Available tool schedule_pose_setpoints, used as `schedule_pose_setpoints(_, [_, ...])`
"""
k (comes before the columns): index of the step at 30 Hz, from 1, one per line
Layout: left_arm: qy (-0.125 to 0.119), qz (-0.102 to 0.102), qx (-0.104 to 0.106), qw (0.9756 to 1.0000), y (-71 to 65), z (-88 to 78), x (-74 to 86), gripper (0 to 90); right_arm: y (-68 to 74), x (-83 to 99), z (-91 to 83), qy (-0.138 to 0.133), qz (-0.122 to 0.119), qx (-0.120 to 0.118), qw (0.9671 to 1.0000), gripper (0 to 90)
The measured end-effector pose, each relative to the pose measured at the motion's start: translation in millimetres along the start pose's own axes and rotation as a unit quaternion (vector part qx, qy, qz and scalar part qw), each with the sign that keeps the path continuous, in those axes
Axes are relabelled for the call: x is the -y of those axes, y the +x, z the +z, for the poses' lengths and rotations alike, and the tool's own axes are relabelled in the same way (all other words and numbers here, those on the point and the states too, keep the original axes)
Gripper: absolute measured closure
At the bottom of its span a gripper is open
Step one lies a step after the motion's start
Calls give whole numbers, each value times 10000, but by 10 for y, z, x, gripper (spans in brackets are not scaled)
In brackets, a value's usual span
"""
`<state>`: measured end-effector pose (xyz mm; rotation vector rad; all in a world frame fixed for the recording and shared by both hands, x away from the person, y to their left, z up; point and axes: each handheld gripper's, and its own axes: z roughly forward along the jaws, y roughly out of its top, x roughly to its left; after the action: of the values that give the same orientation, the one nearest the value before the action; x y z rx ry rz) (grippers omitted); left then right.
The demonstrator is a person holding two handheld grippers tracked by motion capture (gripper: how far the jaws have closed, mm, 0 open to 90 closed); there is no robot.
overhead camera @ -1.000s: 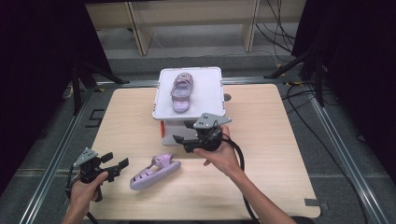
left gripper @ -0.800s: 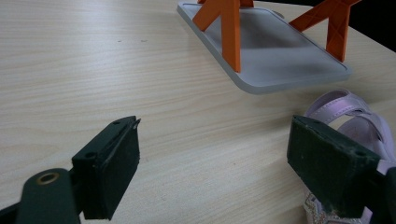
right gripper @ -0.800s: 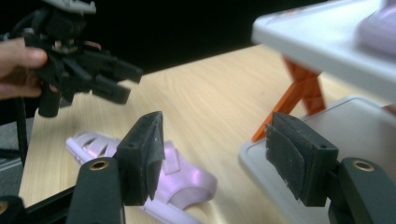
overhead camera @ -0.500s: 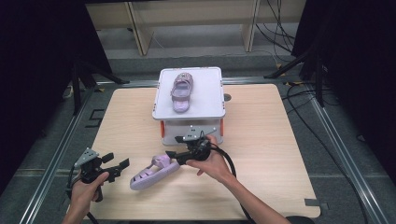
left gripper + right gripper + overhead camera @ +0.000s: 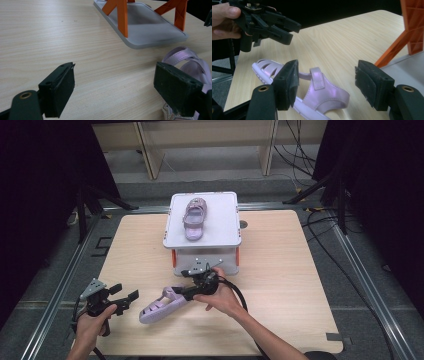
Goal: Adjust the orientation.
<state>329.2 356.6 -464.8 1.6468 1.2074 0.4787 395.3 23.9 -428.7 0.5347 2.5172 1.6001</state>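
Left tool: I hold it low at the near left of the tabletop, jaws wide apart and empty, pointed toward the sandal, probably waiting as a support.
Right tool: jaws spread wide with nothing between them, lined up over the heel strap; I judge I'm about to close on it.
Loose sandal: lilac, lying flat on the tabletop between my two tools, toe toward the left one.
White box: farther back, mid-table, on orange legs.
Second sandal: resting on the box's lid, likely where the loose one belongs.
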Motion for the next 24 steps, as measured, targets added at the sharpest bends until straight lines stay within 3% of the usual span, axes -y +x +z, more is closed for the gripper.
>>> schedule_pose_setpoints(2, [3,7,-5,10000,-2,0,-4,164,10,0,49,41,13,-68,10000,358])
schedule_pose_setpoints(4, [-83,169,131,9997,16,24,-14,164,17,5,102,28,-60,-94,9999,365])
schedule_pose_setpoints(5, [-65,125,108,9998,10,20,-11,164,31,13,130,32,2,-134,9999,367])
schedule_pose_setpoints(6, [-58,93,95,9999,8,18,-8,164,19,12,154,46,-160,-174,9997,369])
schedule_pose_setpoints(7, [-45,54,75,9999,6,16,-5,164,44,20,162,178,54,-245,9995,375])
schedule_pose_setpoints(8, [-79,89,117,9999,15,20,-6,164,35,24,189,115,-72,-224,9997,385])
schedule_pose_setpoints(9, [-89,164,123,9997,23,20,-11,164,43,32,202,198,46,-311,9993,396])
schedule_pose_setpoints(10, [45,32,-27,10000,1,-9,-6,164,47,39,225,211,43,-334,9992,399])
schedule_pose_setpoints(11, [-84,240,165,9995,31,23,-13,164,53,47,242,231,61,-324,9992,401])
schedule_pose_setpoints(12, [-62,91,99,9999,11,20,-4,164,56,48,253,280,57,-337,9990,406])
schedule_pose_setpoints(14, [-58,191,133,9997,18,24,-12,164,56,52,282,290,34,-359,9989,436])
schedule_pose_setpoints(15, [55,89,7,9999,2,1,-7,164,54,55,301,257,-5,-342,9991,436])
schedule_pose_setpoints(16, [14,12,9,10000,-5,5,2,164,50,56,317,304,4,-357,9989,439])
schedule_pose_setpoints(19, [12,-1,-2,10000,-5,2,2,164,33,77,361,402,-1,-369,9985,463])
schedule_pose_setpoints(20, [-30,138,77,9999,13,11,-7,164,36,90,376,408,35,-368,9985,467])
schedule_pose_setpoints(24, [-90,141,143,9998,18,21,-6,164,36,109,320,492,40,-392,9980,562])
